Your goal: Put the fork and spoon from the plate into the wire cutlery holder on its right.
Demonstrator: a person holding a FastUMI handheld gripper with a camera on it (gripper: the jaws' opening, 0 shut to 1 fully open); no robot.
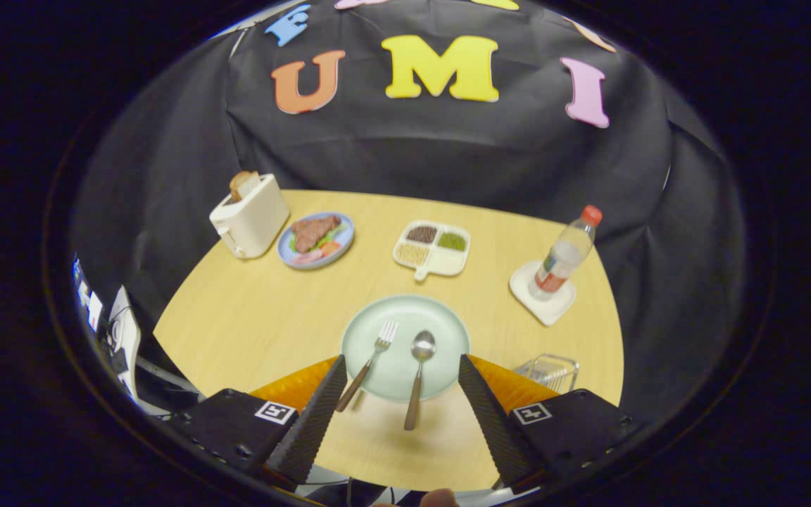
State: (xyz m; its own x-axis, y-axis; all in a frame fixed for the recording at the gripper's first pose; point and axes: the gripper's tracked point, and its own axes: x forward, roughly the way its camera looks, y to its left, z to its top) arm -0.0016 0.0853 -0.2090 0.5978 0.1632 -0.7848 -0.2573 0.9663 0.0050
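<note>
A pale green plate [405,320] lies on the wooden table just ahead of my fingers. A fork [370,362] rests on its left half, tines pointing away, handle hanging over the near rim. Beside it on the right a spoon [417,373] lies bowl up, its handle also reaching over the rim toward me. The wire cutlery holder [550,370] stands right of the plate, partly hidden behind my right finger. My gripper [402,384] is open above the table's near edge, with both handles in the wide gap between its fingers and nothing touching them.
Beyond the plate stand a divided white dish of seeds [432,250], a blue plate of food [316,239] and a cream toaster [249,215] with bread. A bottle [564,255] with a red cap stands on a white coaster [543,292] at the right. Table edge curves near.
</note>
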